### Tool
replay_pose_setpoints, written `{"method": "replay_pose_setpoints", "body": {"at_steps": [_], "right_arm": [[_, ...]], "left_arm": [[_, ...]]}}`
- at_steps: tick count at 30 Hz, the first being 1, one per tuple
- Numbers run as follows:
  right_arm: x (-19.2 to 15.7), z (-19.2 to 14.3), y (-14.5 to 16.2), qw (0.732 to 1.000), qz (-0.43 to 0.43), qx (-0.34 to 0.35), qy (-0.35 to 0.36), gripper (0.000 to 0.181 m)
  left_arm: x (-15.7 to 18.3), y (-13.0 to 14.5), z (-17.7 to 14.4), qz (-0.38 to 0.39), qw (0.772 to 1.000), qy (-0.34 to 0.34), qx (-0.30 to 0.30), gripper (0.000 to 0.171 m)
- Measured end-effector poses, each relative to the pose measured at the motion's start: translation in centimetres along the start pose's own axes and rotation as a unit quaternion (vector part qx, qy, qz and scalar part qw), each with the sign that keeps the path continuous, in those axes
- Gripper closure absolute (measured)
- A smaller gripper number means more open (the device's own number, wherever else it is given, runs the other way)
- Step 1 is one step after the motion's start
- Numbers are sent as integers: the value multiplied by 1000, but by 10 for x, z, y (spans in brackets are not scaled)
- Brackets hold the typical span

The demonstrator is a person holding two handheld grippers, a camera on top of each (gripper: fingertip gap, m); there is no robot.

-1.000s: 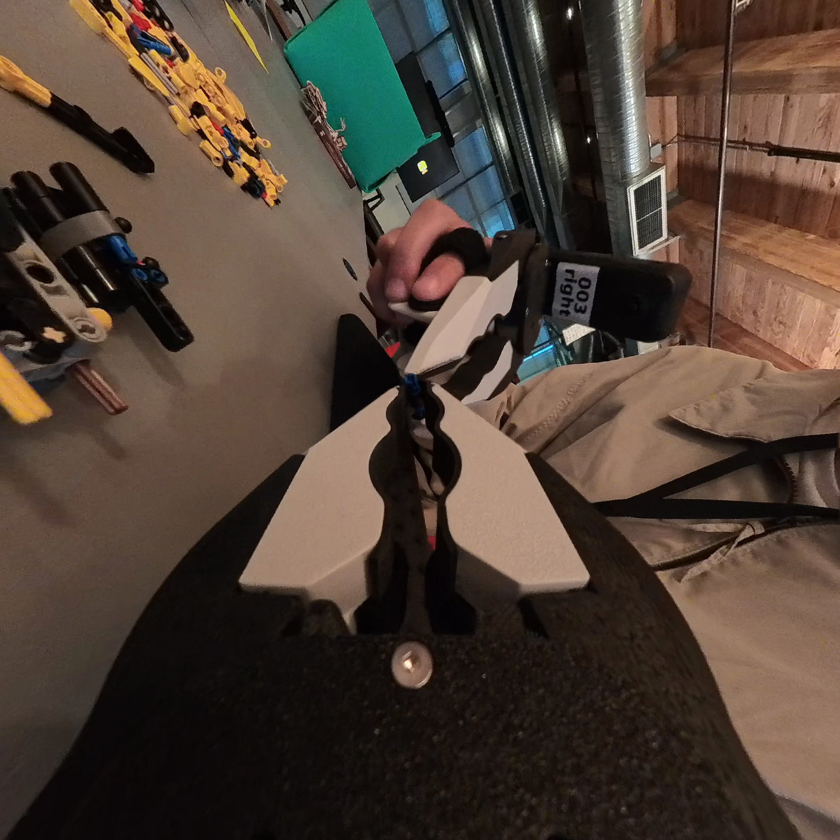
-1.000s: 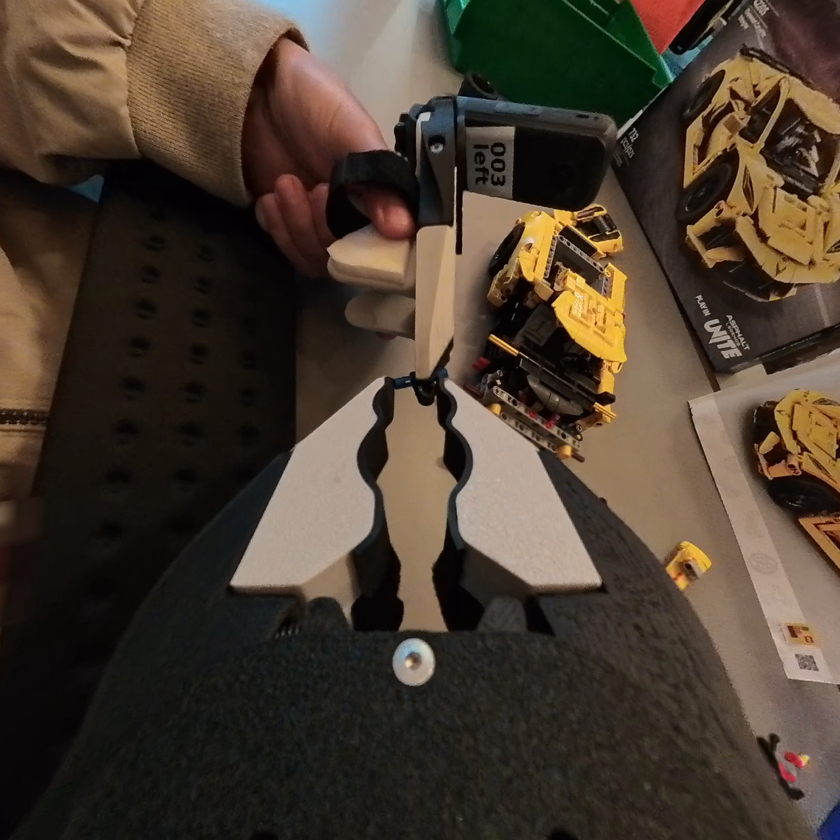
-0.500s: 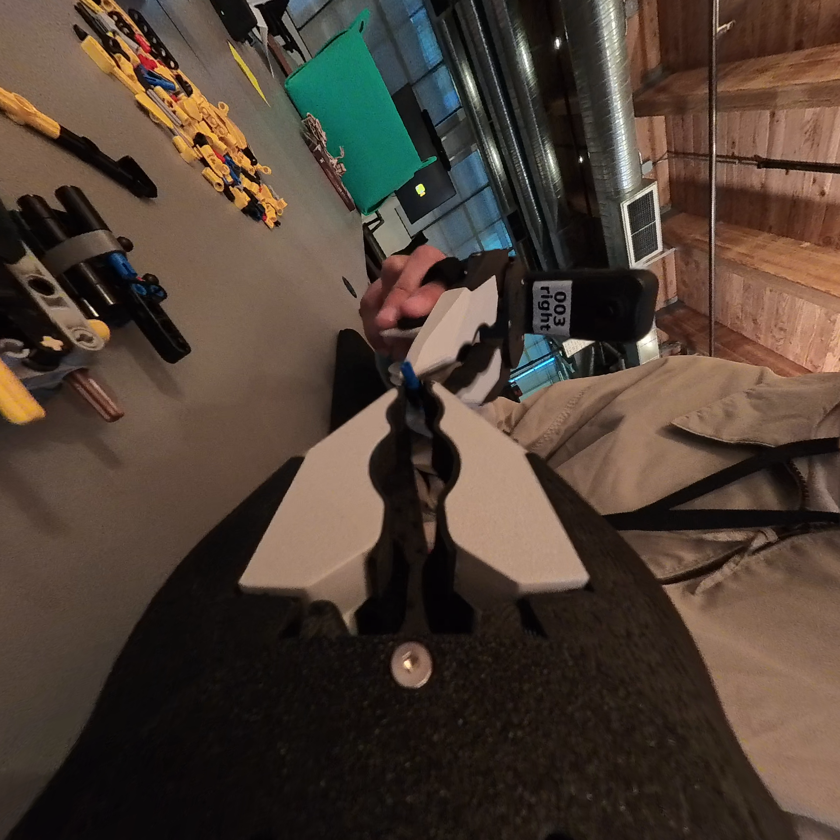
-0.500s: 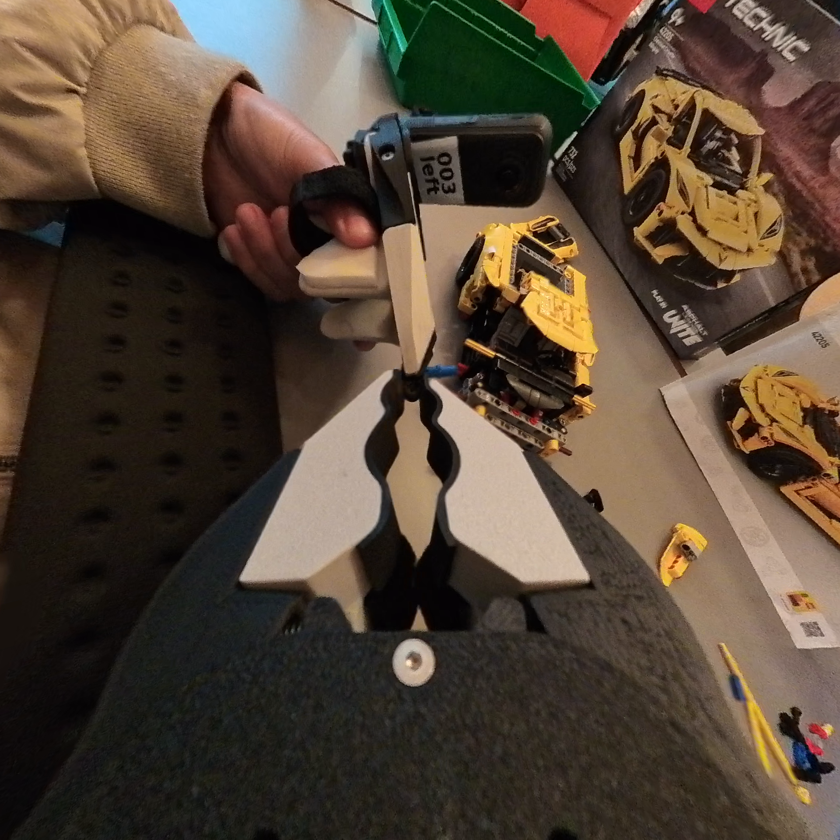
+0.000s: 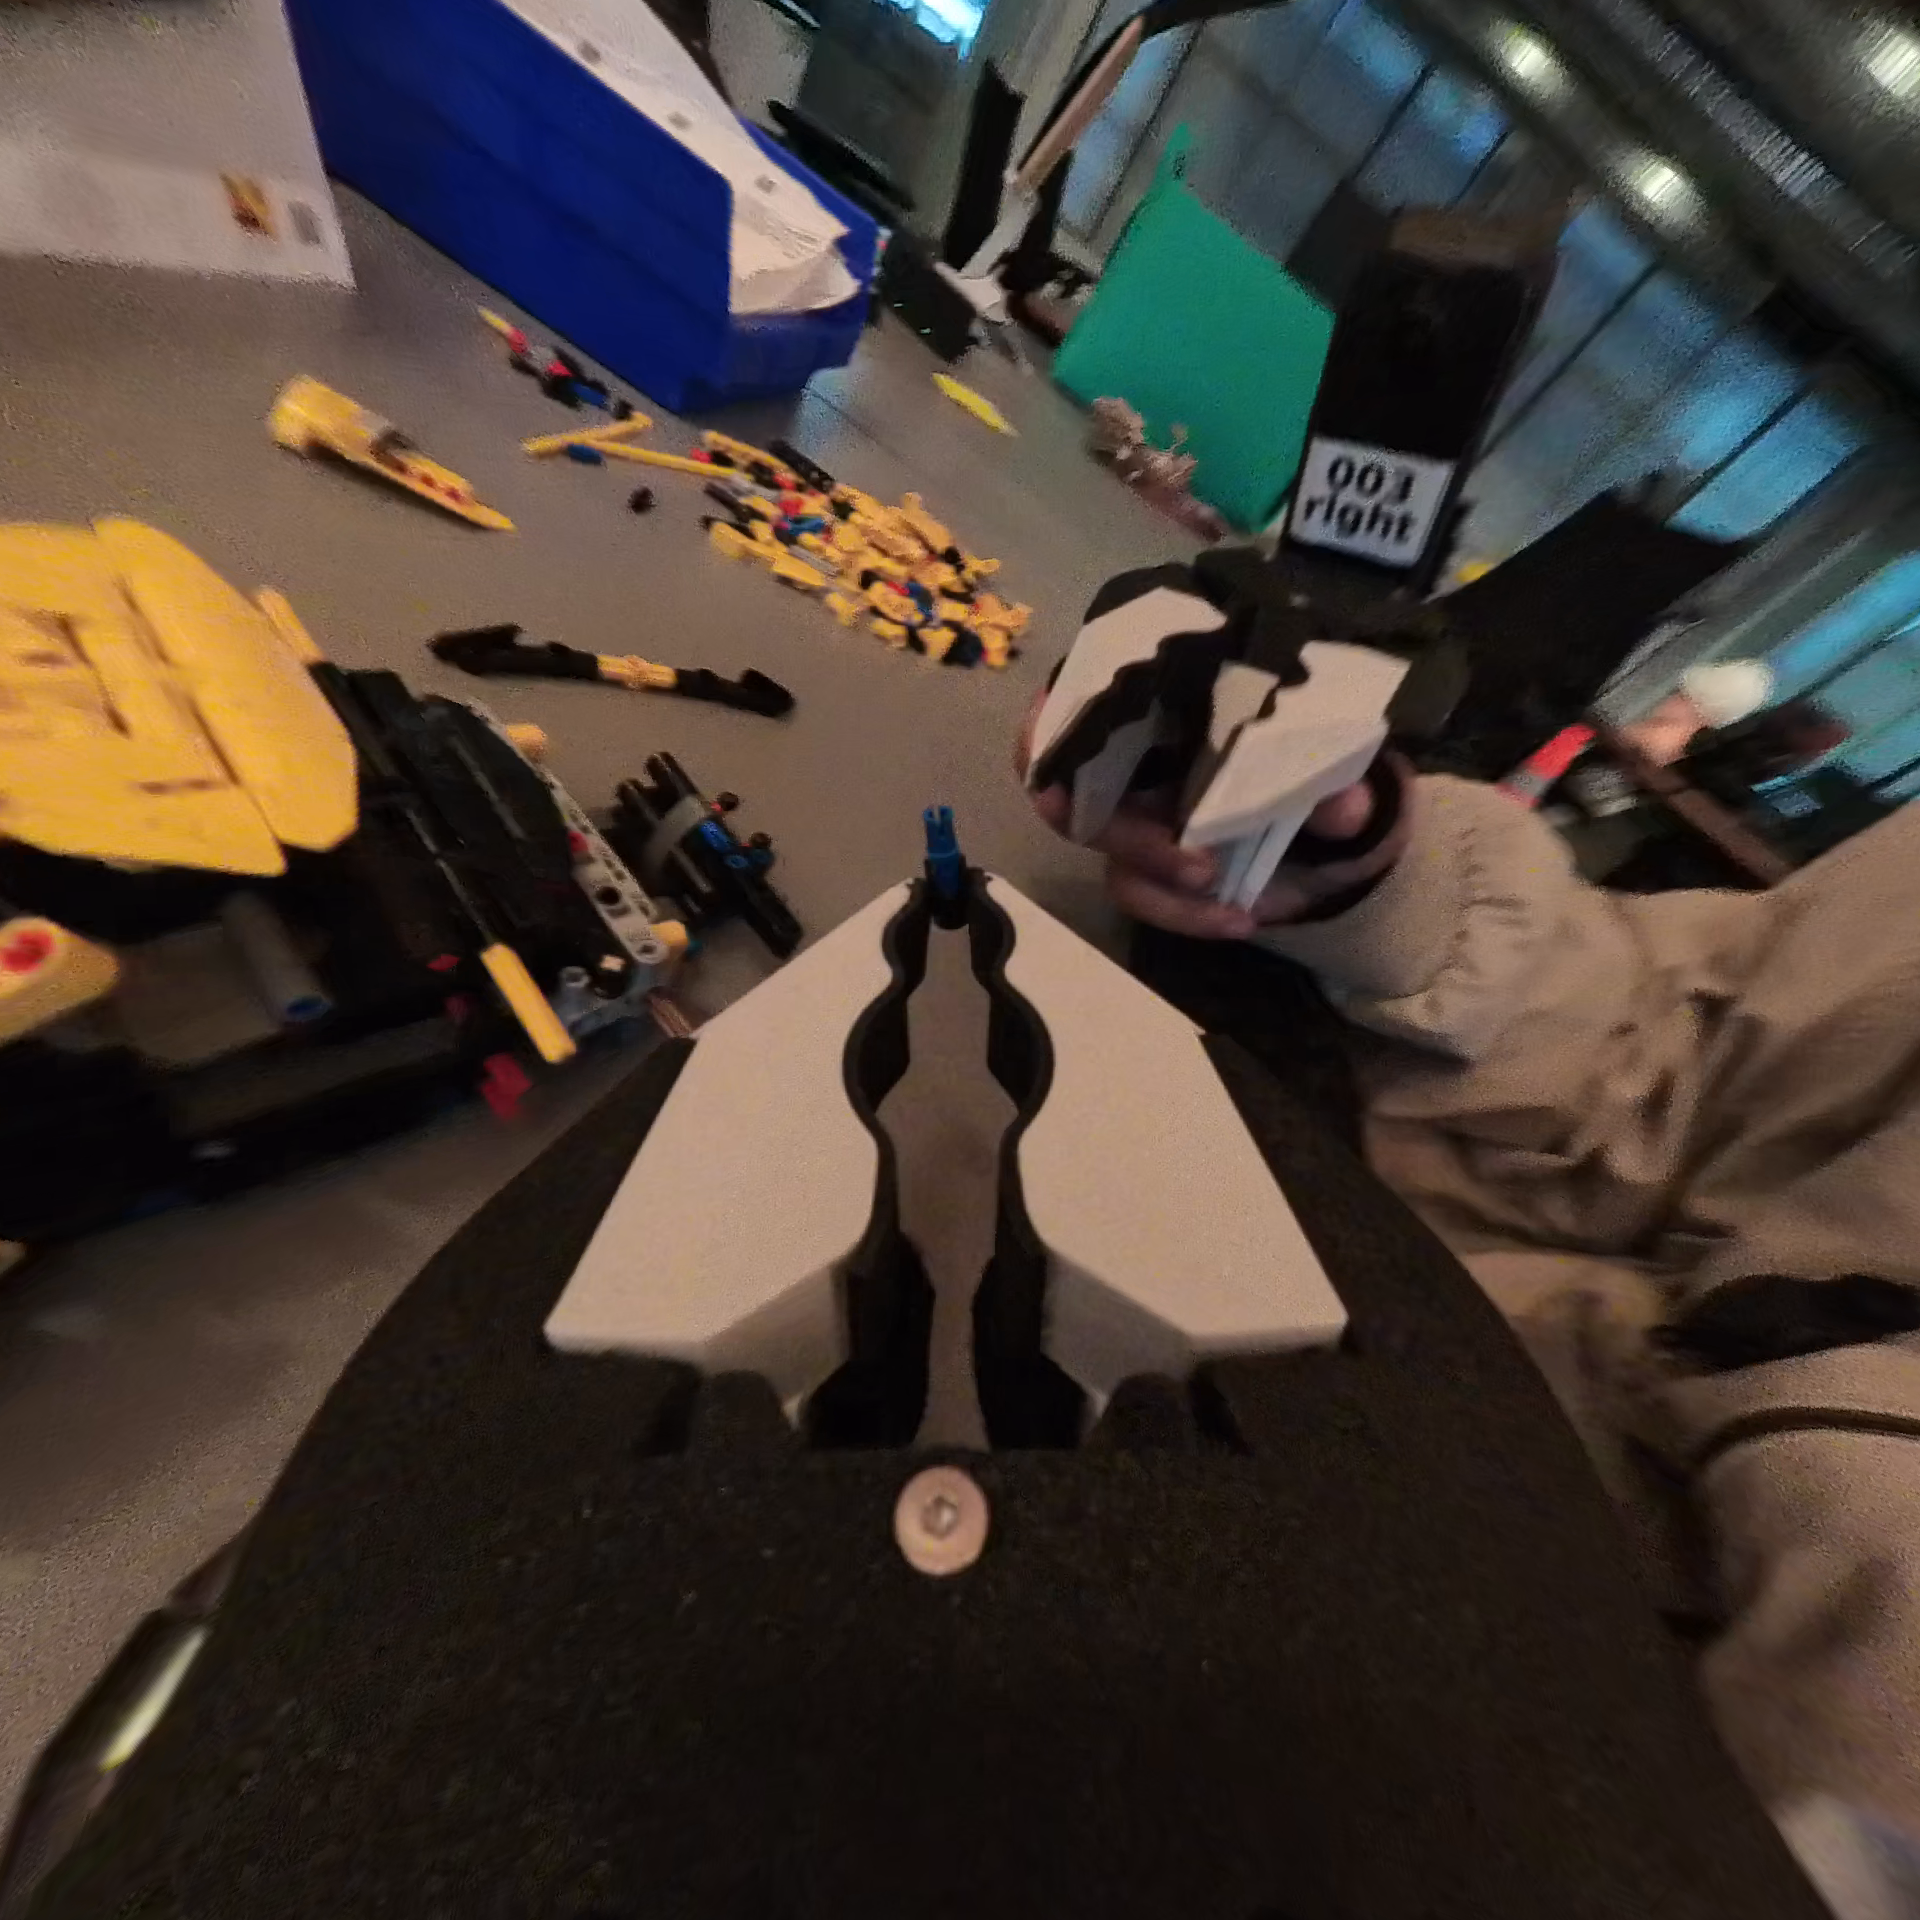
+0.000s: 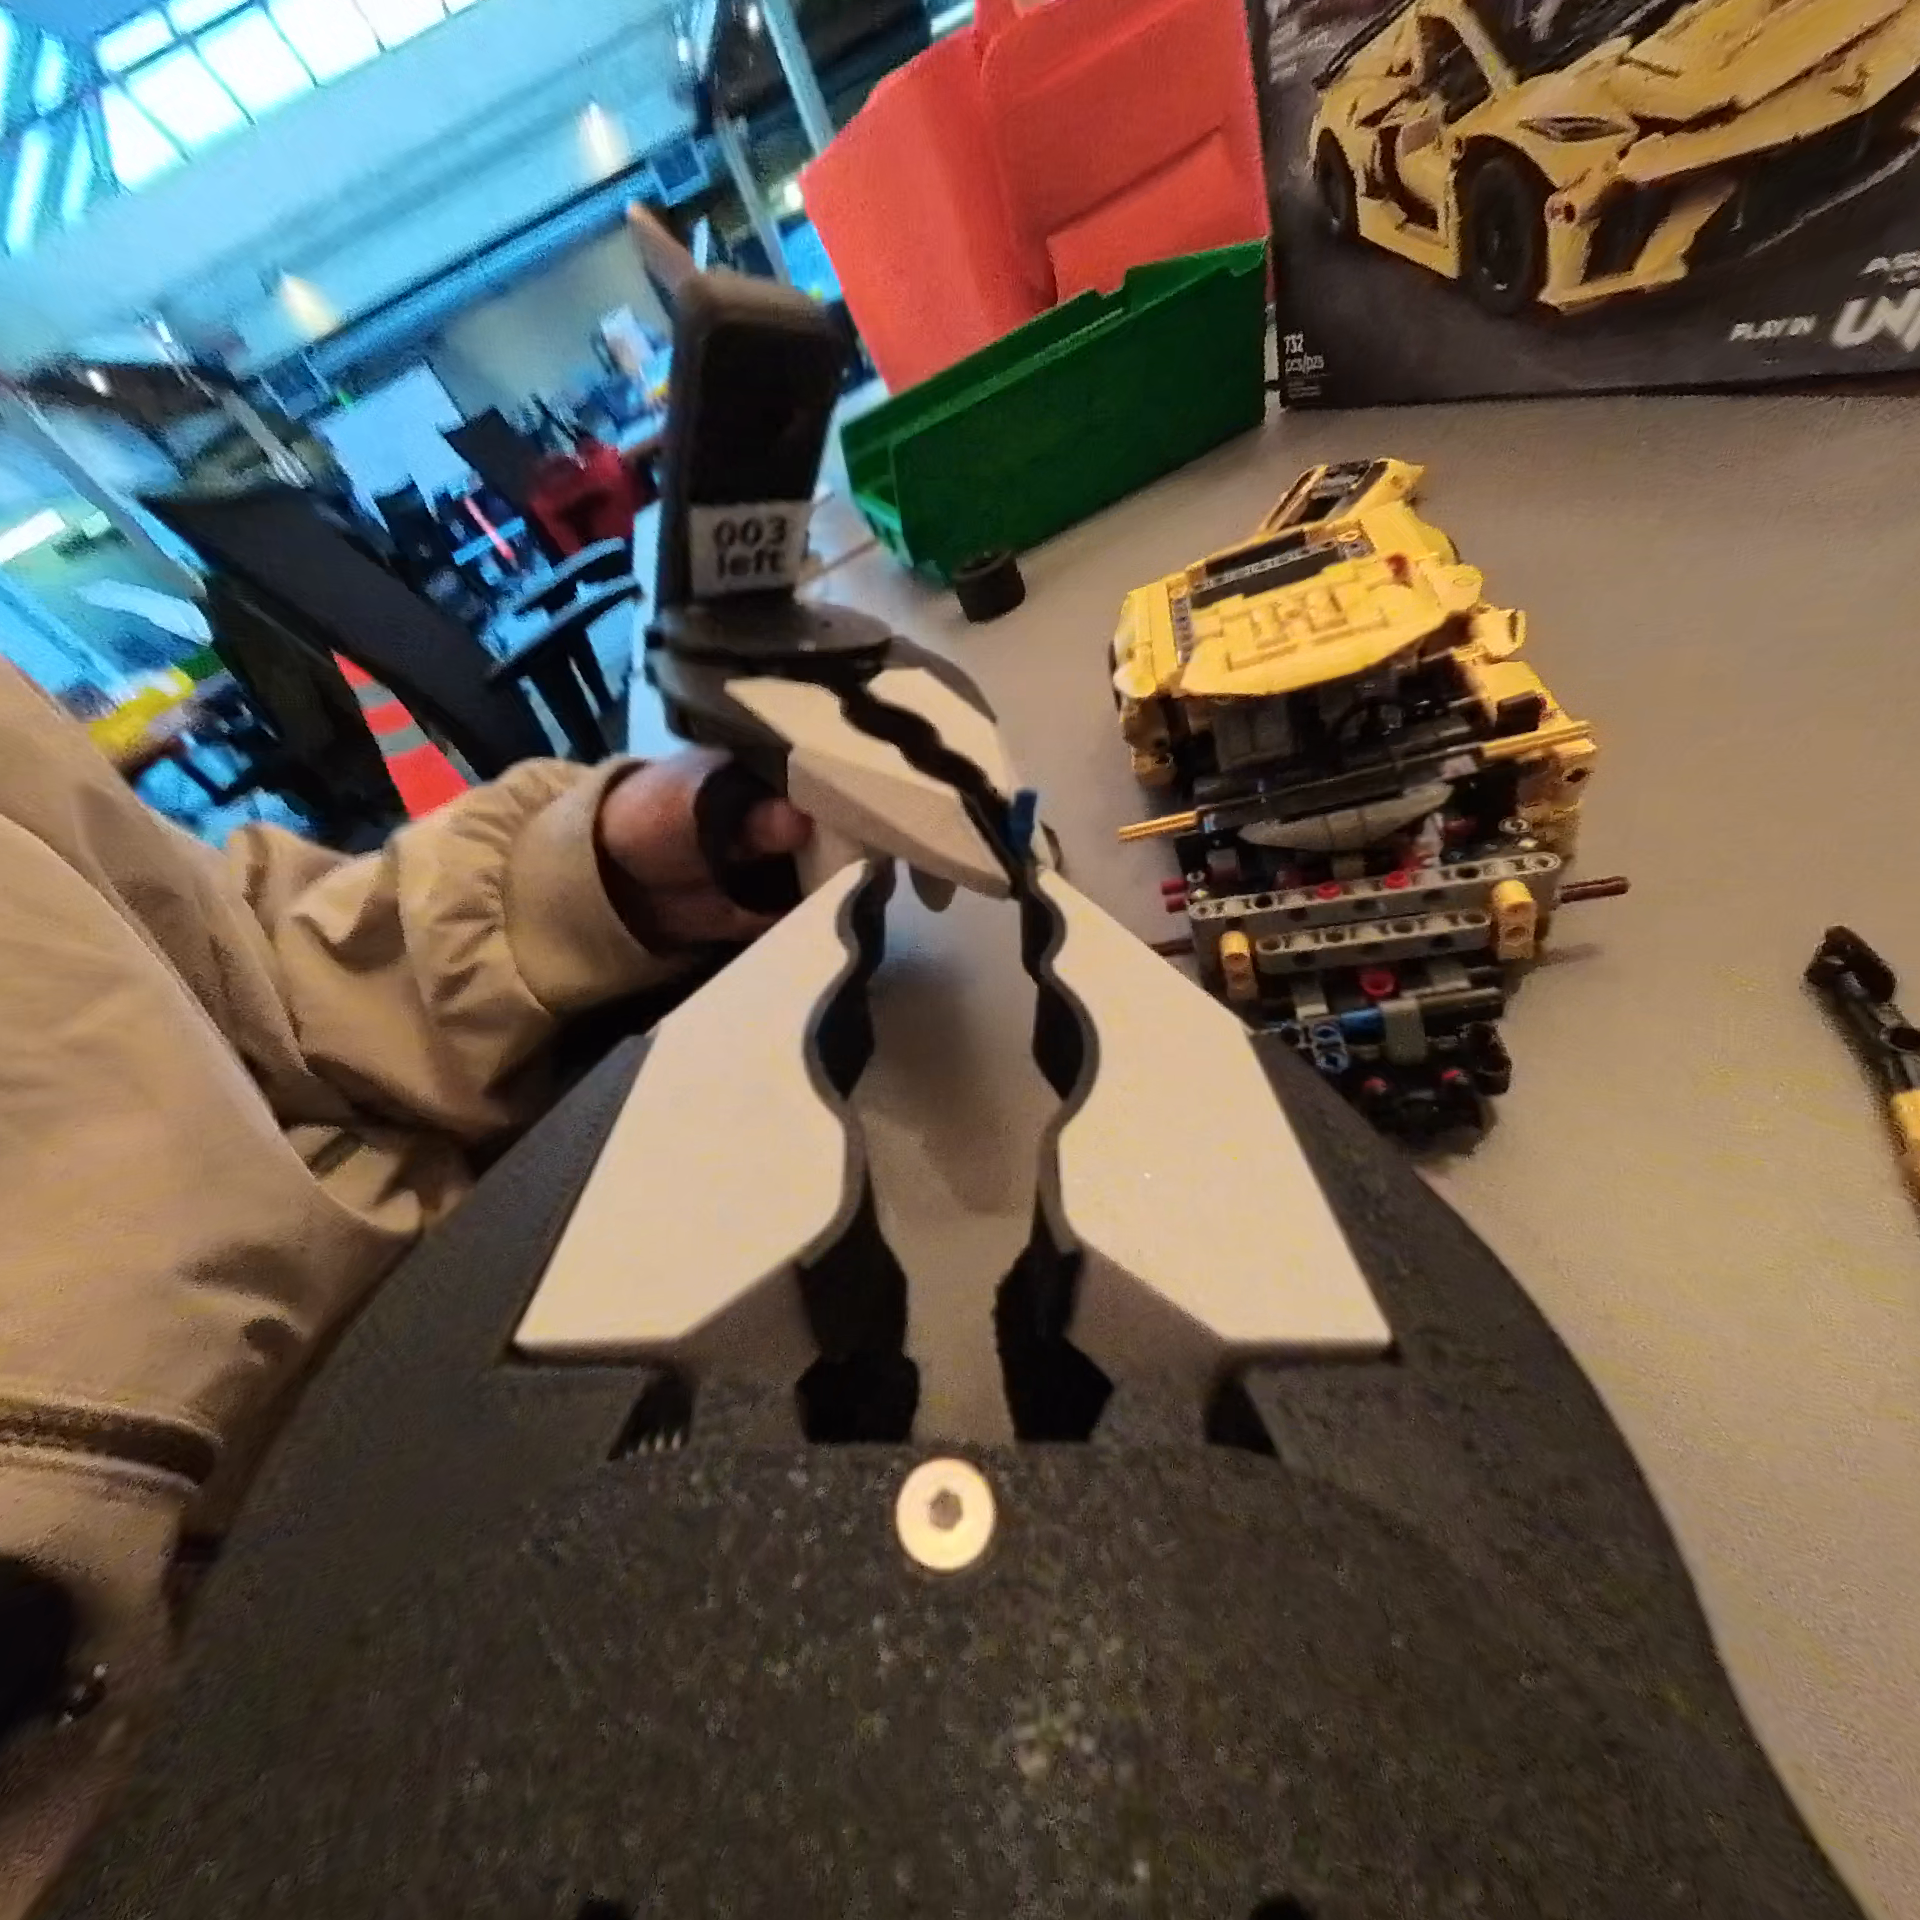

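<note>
My left gripper (image 5: 943, 896) is shut on a small blue pin (image 5: 942, 847) that sticks out past its tips, held above the grey table (image 5: 852, 748). It also shows in the right wrist view (image 6: 1013, 844) with the blue pin (image 6: 1023, 812), just beyond my right gripper's tips. My right gripper (image 6: 951, 878) is open and empty; it shows in the left wrist view (image 5: 1138, 774), held in a hand to the right of the pin. A partly built yellow and black toy car (image 6: 1351, 769) stands on the table right of both grippers; it shows in the left wrist view at the left (image 5: 260, 779).
A pile of small yellow, black and blue parts (image 5: 862, 561), a black and yellow beam (image 5: 613, 670) and a blue bin (image 5: 582, 177) lie beyond the car. A green bin (image 6: 1060, 416), an orange bin (image 6: 1018, 197), the kit box (image 6: 1590, 187) and a black wheel (image 6: 987, 592) stand behind.
My right gripper has opened and let go of the pin. The two grippers have drawn apart and swung round toward the table; the left one keeps the blue pin.
</note>
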State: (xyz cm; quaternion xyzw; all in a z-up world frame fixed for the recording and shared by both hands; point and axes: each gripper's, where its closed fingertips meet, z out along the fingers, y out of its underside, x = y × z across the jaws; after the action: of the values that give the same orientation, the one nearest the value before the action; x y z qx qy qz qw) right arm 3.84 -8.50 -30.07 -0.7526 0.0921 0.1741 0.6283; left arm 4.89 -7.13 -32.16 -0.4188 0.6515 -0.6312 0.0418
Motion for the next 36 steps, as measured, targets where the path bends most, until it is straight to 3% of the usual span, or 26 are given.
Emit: {"method": "replay_pose_setpoints", "body": {"at_steps": [2, 4, 9, 14, 18, 24, 25, 26, 27, 29, 32, 34, 36], "right_arm": [[-1, 1, -7, 999, 17, 29, -16, 159], [0, 5, -3, 1000, -5, 12, -9, 157], [-7, 10, 2, 999, -41, -4, -24, 162], [-5, 13, 4, 998, -67, -10, -7, 178], [1, 13, 7, 997, -68, -25, 5, 179], [6, 6, -7, 1000, -4, 29, 3, 180], [1, 1, -19, 997, 7, 70, -22, 178], [-13, -28, -66, 971, 39, 221, -88, 180], [-6, -47, -86, 952, 67, 281, -101, 180], [17, -43, -79, 963, 72, 251, -65, 180], [25, -49, -77, 975, 44, 218, -29, 179], [59, -66, -74, 980, 23, 183, 69, 180], [122, -98, -48, 973, 5, 64, 223, 179]], "left_arm": [[4, -2, 2, 90, 995, -36, -1, 165], [14, -3, 4, 138, 990, -35, 1, 165], [28, 1, 7, 152, 988, -4, -7, 165], [27, 6, 10, 149, 989, -5, -22, 165], [22, 9, 12, 140, 990, -13, -28, 165], [19, 0, 19, 195, 979, -59, 3, 164], [13, 10, 22, 190, 979, -64, -24, 170], [-13, 55, 27, 192, 962, -112, -159, 165], [-17, 73, 31, 214, 944, -126, -219, 164], [13, 34, 35, 238, 962, -84, -102, 165], [15, 29, 27, 196, 975, -59, -84, 165], [29, 20, 24, 206, 977, -33, -48, 165], [27, 19, 24, 205, 977, -37, -48, 165]]}}
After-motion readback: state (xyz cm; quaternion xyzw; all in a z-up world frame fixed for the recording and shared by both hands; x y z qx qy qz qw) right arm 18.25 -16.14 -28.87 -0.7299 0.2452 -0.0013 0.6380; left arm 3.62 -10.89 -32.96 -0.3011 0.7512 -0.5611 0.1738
